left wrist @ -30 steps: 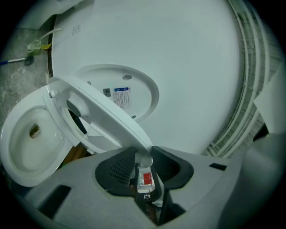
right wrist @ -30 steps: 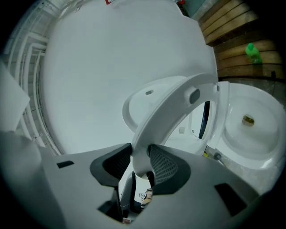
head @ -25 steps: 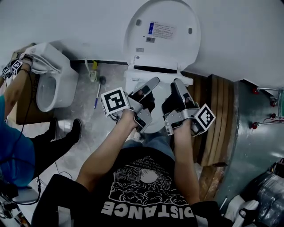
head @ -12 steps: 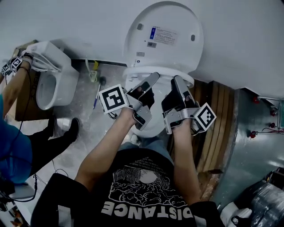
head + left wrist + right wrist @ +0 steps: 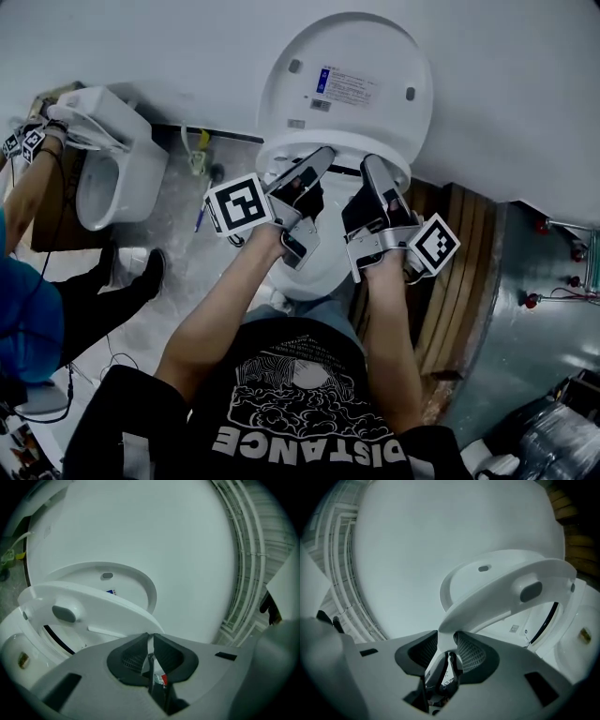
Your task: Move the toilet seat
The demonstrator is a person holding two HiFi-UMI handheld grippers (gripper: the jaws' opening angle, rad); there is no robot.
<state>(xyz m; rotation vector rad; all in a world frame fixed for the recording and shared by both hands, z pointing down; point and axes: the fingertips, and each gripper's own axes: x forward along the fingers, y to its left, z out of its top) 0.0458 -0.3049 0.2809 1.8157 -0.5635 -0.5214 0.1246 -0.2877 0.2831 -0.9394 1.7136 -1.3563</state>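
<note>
Left gripper (image 5: 149, 643): jaws just closed narrow, pinching the thin front edge of the toilet seat (image 5: 89, 604) | Right gripper (image 5: 446, 643): pads clamp the same rim, wider | Seat: lifted off bowl (image 5: 314, 272), stretching ahead of both grippers toward upright lid (image 5: 347, 84)

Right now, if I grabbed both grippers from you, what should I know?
Left gripper: jaws have just been closing, now almost together on what looks like a thin edge of the toilet seat; a slim hold.
Right gripper: clamped on the seat's rim.
Seat: tilted part way up, off the toilet bowl, short of the lid, which stands upright at the wall.
Done: seat gripped on both sides and raised off the bowl.
To do: probably swing it up to the lid, then let go; check the left grip first.
</note>
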